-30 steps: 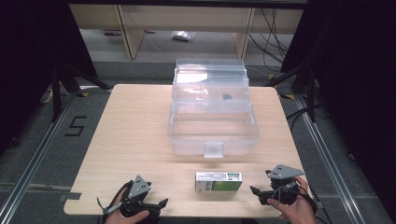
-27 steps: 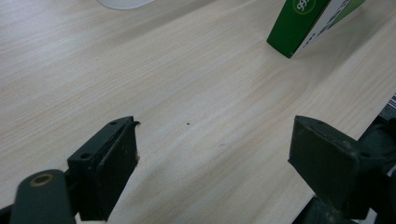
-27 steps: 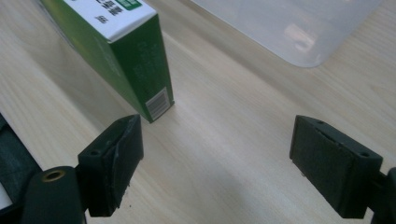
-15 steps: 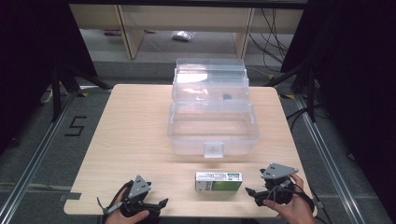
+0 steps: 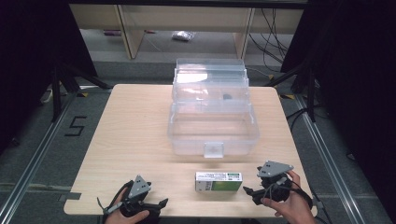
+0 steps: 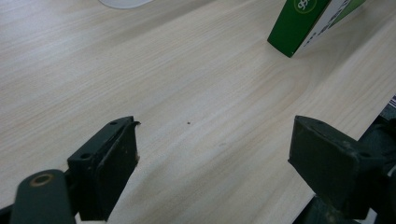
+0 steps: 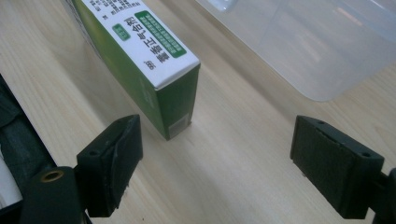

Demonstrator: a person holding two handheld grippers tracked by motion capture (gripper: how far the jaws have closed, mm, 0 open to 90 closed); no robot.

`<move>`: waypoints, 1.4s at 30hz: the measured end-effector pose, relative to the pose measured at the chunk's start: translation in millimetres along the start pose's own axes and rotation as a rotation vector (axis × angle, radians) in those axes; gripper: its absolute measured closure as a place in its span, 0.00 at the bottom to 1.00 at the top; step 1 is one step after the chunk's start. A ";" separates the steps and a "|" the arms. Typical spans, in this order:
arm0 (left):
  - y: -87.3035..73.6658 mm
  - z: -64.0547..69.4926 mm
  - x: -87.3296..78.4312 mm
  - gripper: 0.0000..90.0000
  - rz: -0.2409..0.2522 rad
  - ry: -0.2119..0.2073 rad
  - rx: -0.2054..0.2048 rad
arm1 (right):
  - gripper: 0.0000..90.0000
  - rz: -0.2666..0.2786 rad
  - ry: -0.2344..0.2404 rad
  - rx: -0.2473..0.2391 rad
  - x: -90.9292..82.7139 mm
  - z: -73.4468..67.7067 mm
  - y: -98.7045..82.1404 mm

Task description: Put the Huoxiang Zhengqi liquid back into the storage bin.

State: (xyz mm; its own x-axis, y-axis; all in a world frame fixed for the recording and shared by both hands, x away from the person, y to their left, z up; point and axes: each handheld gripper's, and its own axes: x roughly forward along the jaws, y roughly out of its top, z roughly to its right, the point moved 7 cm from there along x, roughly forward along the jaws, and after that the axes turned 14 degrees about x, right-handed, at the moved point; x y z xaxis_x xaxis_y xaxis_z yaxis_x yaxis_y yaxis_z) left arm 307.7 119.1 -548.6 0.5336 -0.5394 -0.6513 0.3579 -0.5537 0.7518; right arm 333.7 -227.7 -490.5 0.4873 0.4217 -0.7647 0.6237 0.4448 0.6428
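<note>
A green and white carton (image 5: 218, 181) lies flat near the table's front edge, in front of a clear plastic box (image 5: 212, 128) with its tiered lid open. My right gripper (image 5: 247, 192) rests just right of the carton, open, its jaws pointing at the carton's end (image 7: 175, 105), which stands close ahead between them, nearer the left jaw. My left gripper (image 5: 161, 204) sits at the front left, open over bare wood (image 6: 201, 116), with the carton's corner (image 6: 303, 23) farther off at the upper right.
The wooden table (image 5: 130, 130) has free room left of the clear box. A small dark item (image 5: 227, 97) lies in the box's upper tray. The box wall (image 7: 317, 51) is close ahead of the right gripper. Shelving and cables stand beyond the table.
My right gripper has moved left along the front edge, closer to the carton's right end. The left gripper and the carton stay put.
</note>
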 end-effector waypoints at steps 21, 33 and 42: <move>-0.4 0.5 -0.5 0.16 -0.001 -0.002 -0.005 | 0.19 -0.045 0.043 -0.171 7.6 -29.7 35.4; -0.6 -0.6 -0.4 0.16 -0.002 0.011 -0.002 | 0.21 -0.143 0.061 -0.269 28.5 -49.1 51.3; 0.1 1.1 -2.1 0.16 -0.005 -0.019 -0.002 | 0.21 -0.205 0.068 -0.293 43.0 -56.4 59.4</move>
State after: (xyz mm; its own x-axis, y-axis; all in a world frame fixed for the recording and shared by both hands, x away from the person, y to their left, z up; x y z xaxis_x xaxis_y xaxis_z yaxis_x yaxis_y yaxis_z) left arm 305.8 119.5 -547.3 0.5173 -0.5487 -0.6568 0.3622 -0.5549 0.7489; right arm 357.3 -138.6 -482.5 0.3224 0.3477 -0.8804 0.4981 0.7286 0.4702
